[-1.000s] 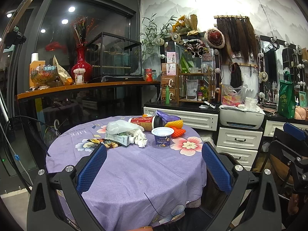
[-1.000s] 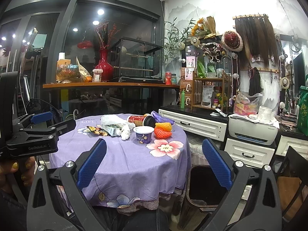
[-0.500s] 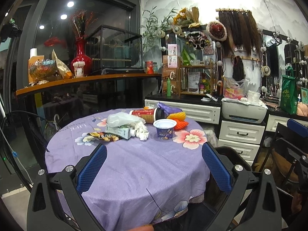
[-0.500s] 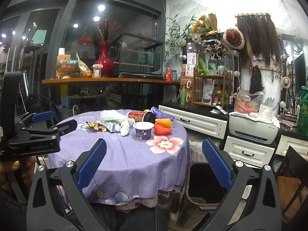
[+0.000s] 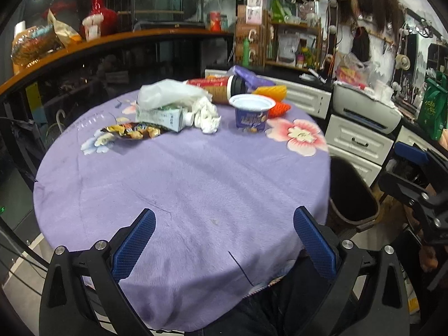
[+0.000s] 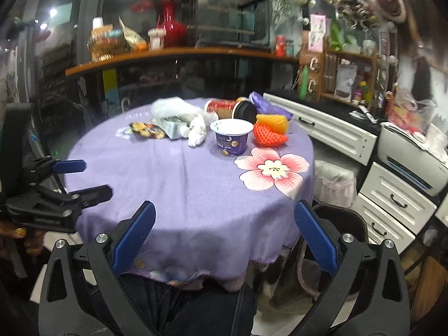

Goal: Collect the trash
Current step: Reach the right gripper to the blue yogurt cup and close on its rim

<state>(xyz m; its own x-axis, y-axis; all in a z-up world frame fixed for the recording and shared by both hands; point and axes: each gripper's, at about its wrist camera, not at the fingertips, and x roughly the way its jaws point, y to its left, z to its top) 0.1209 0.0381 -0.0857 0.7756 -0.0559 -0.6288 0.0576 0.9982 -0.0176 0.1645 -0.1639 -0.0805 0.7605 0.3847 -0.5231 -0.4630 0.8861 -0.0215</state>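
Note:
Trash lies along the far side of a round table with a purple cloth (image 5: 182, 184): a snack wrapper (image 5: 131, 132), a green-white carton (image 5: 161, 116), crumpled tissue (image 5: 207, 114), a clear plastic bag (image 5: 170, 93), a purple-white cup (image 5: 252, 113), a tipped red cup with a black lid (image 5: 221, 88) and orange foam nets (image 6: 268, 134). A dark bin (image 5: 350, 196) stands on the floor at the table's right. My left gripper (image 5: 224, 245) is open and empty over the near edge. My right gripper (image 6: 224, 236) is open and empty too, near the table's front right.
White drawers (image 6: 392, 204) and a printer (image 5: 366, 109) line the right wall. A curved wooden counter (image 5: 112, 42) with a red vase (image 5: 102, 18) runs behind the table. The person's dark-trousered legs (image 6: 182, 308) show below the right gripper. A padded stool (image 6: 336, 182) sits right of the table.
Both grippers have tilted downward and moved closer to the table; the tabletop now fills more of each view. Both stay open and nothing has been picked up.

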